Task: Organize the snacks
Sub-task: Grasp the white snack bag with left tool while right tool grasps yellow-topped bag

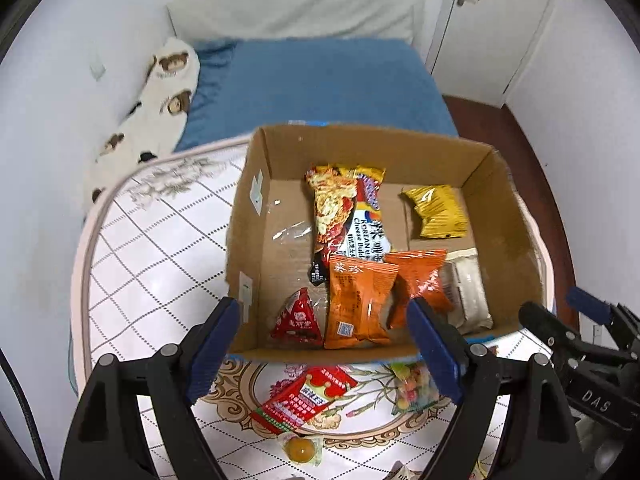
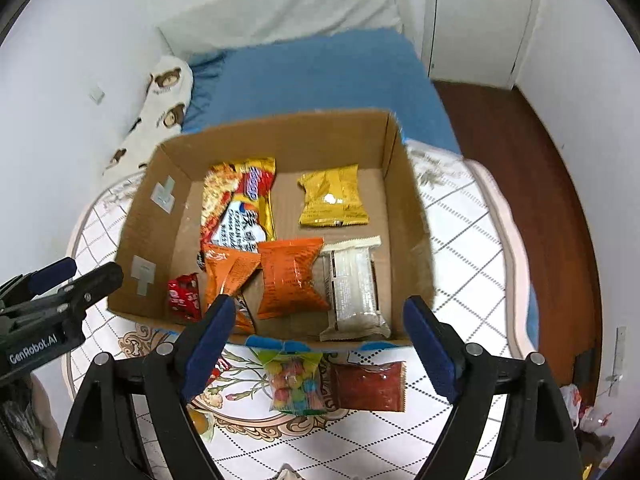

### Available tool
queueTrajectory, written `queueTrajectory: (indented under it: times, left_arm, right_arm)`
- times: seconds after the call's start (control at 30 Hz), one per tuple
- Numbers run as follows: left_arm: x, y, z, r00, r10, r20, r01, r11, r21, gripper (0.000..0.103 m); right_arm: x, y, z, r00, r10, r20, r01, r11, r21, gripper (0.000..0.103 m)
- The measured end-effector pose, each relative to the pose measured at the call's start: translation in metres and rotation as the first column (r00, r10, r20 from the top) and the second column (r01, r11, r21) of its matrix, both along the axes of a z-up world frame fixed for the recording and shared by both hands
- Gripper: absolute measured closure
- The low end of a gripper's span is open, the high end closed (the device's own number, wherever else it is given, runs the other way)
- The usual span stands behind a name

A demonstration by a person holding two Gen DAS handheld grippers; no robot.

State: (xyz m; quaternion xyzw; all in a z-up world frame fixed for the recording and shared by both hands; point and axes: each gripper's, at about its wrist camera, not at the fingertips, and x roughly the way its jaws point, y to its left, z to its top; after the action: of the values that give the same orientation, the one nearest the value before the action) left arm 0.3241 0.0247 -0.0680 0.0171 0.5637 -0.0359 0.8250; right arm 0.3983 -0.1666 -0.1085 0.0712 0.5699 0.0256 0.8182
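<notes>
Left tongs: jaws wide, nothing between them, hanging over the near edge of the cardboard box.
Right tongs: jaws wide and empty too, above the same near edge, just to the right of the left pair.
Box: sits on the patterned bench, already holding a noodle packet, a yellow packet, two orange packets, a red triangle snack and a pale wrapped bar.
Still out: at 6 o'clock from the box, on the bench, lie a red sachet, a bag of coloured sweets, a dark red packet and a small yellow sweet.
Handling: all look light, soft and crinkly; the film may be slippery, and the contents could crush.
Where to grip: I'd pinch a flat sealed end or across the narrow middle, gently.
Risk: the small round sweet could squirt out of the pads.
</notes>
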Motion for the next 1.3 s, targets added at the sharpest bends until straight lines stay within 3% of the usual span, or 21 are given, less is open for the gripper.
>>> queueTrajectory:
  times: [0.27,0.47,0.63,0.73,0.8,0.9,1.0,1.1,1.17,1.3]
  left_arm:
    - [-0.052,-0.003,0.04,0.996,-0.023,0.087,0.025,0.999,-0.03,0.018]
    - [-0.088,-0.003,0.054,0.993,-0.038,0.113,0.044,0.998,-0.048,0.018]
    - [-0.118,0.0,0.021,0.998,-0.043,0.036,0.044,0.999,-0.022,0.018]
    - [-0.135,0.001,-0.015,0.998,-0.046,-0.041,0.047,0.999,0.022,0.018]
    - [-0.148,-0.001,-0.05,0.989,-0.066,-0.132,0.071,0.997,0.032,0.018]
    - [-0.168,-0.013,-0.1,0.955,-0.104,-0.278,0.114,0.993,0.019,0.018]
    - [-0.187,-0.034,-0.134,0.913,-0.161,-0.376,0.175,0.985,0.002,0.018]
    - [-0.202,-0.053,-0.164,0.865,-0.209,-0.456,0.218,0.975,-0.033,0.018]
    - [-0.208,-0.065,-0.178,0.835,-0.241,-0.495,0.242,0.968,-0.063,0.018]
    - [-0.217,-0.088,-0.194,0.792,-0.3,-0.532,0.303,0.949,-0.084,0.018]
  right_arm:
    - [-0.055,0.003,0.053,0.993,0.004,0.119,-0.007,1.0,0.024,0.015]
    - [-0.095,0.002,0.069,0.992,-0.004,0.127,-0.007,0.997,0.08,0.015]
    - [-0.135,-0.013,0.031,1.0,-0.027,-0.008,0.028,0.992,0.12,0.013]
    - [-0.164,-0.027,-0.017,0.986,-0.04,-0.163,0.062,0.99,0.13,0.013]
    - [-0.188,-0.039,-0.051,0.962,-0.068,-0.264,0.107,0.985,0.136,0.013]
    - [-0.23,-0.069,-0.104,0.881,-0.162,-0.445,0.28,0.936,0.215,0.013]
    - [-0.272,-0.091,-0.147,0.772,-0.245,-0.586,0.469,0.843,0.265,0.013]
    - [-0.294,-0.097,-0.178,0.695,-0.284,-0.661,0.578,0.767,0.278,0.013]
    - [-0.298,-0.098,-0.194,0.663,-0.307,-0.682,0.616,0.742,0.265,0.013]
    - [-0.296,-0.094,-0.215,0.651,-0.338,-0.679,0.611,0.765,0.205,0.016]
